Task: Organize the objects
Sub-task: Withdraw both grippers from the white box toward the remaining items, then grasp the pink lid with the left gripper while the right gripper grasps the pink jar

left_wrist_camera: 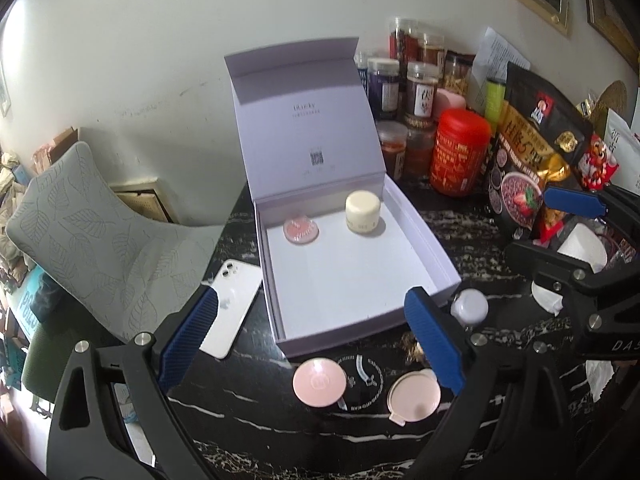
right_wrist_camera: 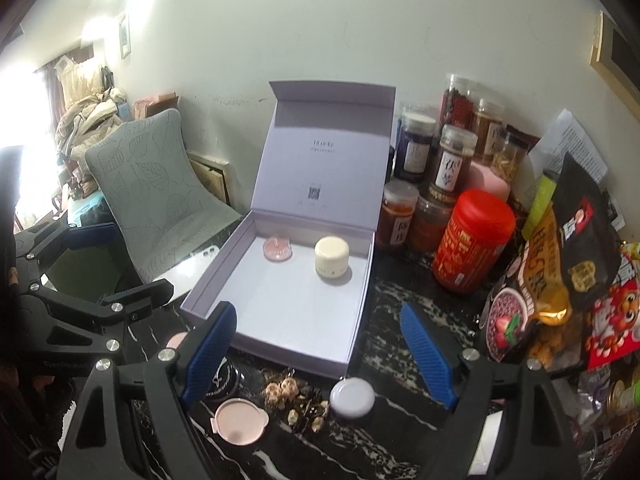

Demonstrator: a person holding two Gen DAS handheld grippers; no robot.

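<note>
Open lilac box [left_wrist_camera: 424,240] taken as landmark: cream jar [left_wrist_camera: 362,213] inside at back. Pink compact [left_wrist_camera: 319,381] and white jar [right_wrist_camera: 352,397] lie just before its front wall. Both judged light, rigid, slick; side grasp advised. Left gripper [left_wrist_camera: 316,340] and right gripper [right_wrist_camera: 320,352] are spread, empty.

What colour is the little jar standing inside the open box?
Cream white. The jar shows best in the right wrist view.

I see the open lilac box [left_wrist_camera: 424,240] mid-frame, lid upright, holding a cream jar [left_wrist_camera: 362,208] and a flat pink disc [left_wrist_camera: 301,231] at its back. Below it lie two pink compacts [left_wrist_camera: 319,382] and a small white jar [left_wrist_camera: 470,306].
</note>
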